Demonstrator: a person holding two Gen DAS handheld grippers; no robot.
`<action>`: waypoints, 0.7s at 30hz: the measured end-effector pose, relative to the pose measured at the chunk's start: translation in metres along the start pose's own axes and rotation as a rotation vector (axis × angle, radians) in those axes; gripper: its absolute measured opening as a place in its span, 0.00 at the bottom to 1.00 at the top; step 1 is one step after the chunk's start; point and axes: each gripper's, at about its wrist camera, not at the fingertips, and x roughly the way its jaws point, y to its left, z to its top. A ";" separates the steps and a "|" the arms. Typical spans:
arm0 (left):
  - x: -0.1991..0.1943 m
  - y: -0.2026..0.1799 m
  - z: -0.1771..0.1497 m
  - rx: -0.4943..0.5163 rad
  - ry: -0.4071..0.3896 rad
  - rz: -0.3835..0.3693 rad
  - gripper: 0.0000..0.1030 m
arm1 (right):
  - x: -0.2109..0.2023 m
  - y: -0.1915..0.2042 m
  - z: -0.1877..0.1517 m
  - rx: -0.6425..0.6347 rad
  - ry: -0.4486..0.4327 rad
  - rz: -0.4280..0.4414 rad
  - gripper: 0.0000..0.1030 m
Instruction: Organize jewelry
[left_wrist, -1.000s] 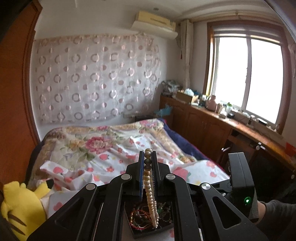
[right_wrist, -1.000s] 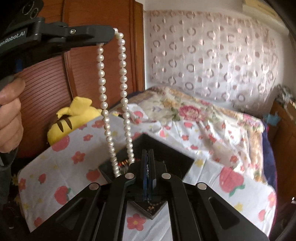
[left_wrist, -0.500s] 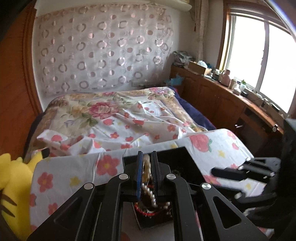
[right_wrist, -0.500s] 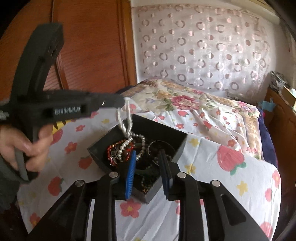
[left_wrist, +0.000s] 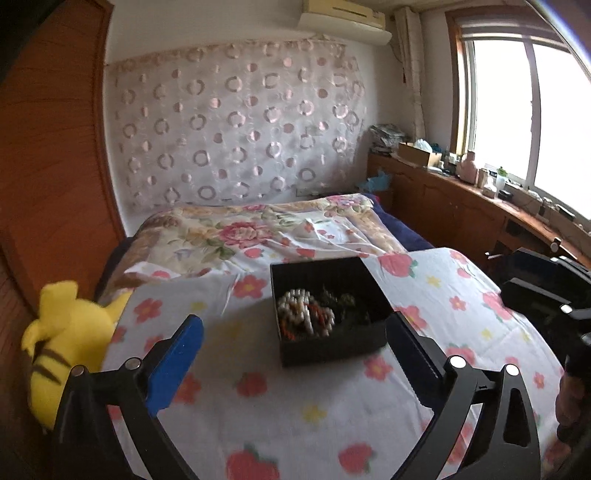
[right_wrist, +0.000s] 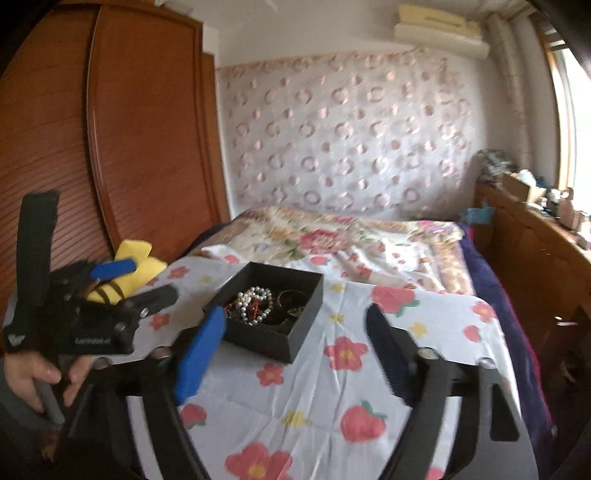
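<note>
While both grippers stand with their jaws wide apart, having just been opening, nothing lies between either pair of fingers. One black box (left_wrist: 328, 314) sits near the middle of the left wrist view, on the one flowered cloth (left_wrist: 295, 398) over the bed. Inside it lie one heap of white pearls (left_wrist: 295, 306), a coil of red beads (left_wrist: 319, 319) and some darker pieces too blurred to count.

Left gripper (left_wrist: 295, 328): one blue pad at lower left, one black finger at lower right, with the box beyond and between them. Right gripper (right_wrist: 291, 332): the same pair, with the box (right_wrist: 273, 339) just beyond its blue pad.

Only the right wrist view shows the pearls (right_wrist: 255, 302) sharply, and the left gripper from the side at the left edge, gripped by one hand (right_wrist: 40, 376). Only the left wrist view shows the window (left_wrist: 524, 118) at upper right and the whole of the one yellow plush toy (left_wrist: 62, 347) at lower left.
</note>
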 end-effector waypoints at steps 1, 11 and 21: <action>-0.009 0.000 -0.004 -0.004 -0.005 0.009 0.93 | -0.007 0.001 -0.002 0.002 -0.014 -0.012 0.93; -0.086 -0.003 -0.045 -0.034 -0.043 0.054 0.93 | -0.063 0.012 -0.042 0.047 -0.044 -0.138 0.98; -0.113 -0.009 -0.057 -0.026 -0.073 0.061 0.93 | -0.072 0.019 -0.059 0.045 -0.053 -0.149 0.98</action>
